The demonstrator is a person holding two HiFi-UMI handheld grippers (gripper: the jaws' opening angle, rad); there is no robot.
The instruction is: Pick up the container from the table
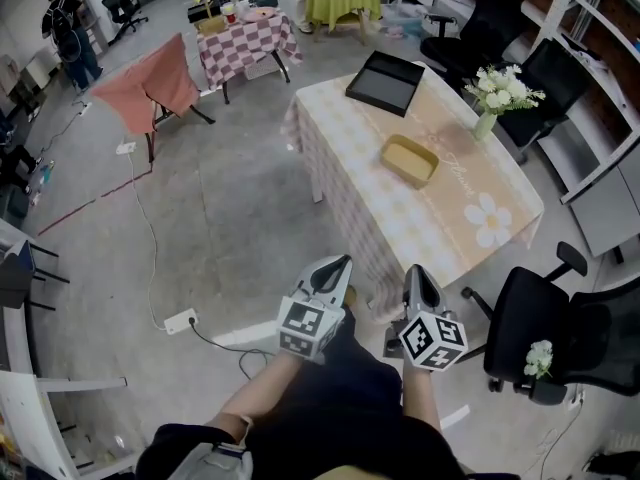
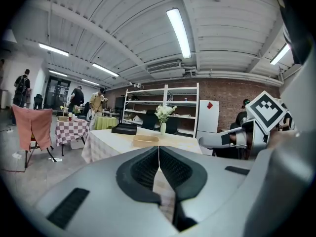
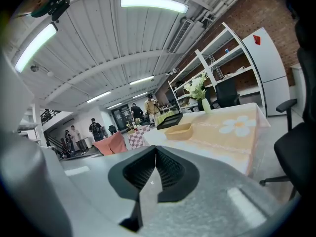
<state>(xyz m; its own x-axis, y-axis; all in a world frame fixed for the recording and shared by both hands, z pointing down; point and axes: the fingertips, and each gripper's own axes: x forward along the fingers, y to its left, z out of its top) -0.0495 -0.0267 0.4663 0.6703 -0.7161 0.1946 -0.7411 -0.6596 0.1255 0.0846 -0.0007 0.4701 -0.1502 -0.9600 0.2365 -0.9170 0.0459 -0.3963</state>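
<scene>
Left gripper (image 1: 340, 262), right gripper (image 1: 413, 271) closed, ribbed; rectangular container (image 1: 409, 160), perhaps wooden.

Down the middle runs the bench (image 1: 450, 218), stretching away from the person, with the container (image 1: 410, 160) on it about halfway along. Behind the container, at the far end, lies a tray (image 1: 385, 81). To the container's right, by the bench edge, stands a vase (image 1: 485, 125). The left hand-held gripper (image 1: 342, 262) and right hand-held gripper (image 1: 415, 272) sit side by side before the near end, well apart from the container. A chair (image 1: 545, 328) stands right of that end.
</scene>
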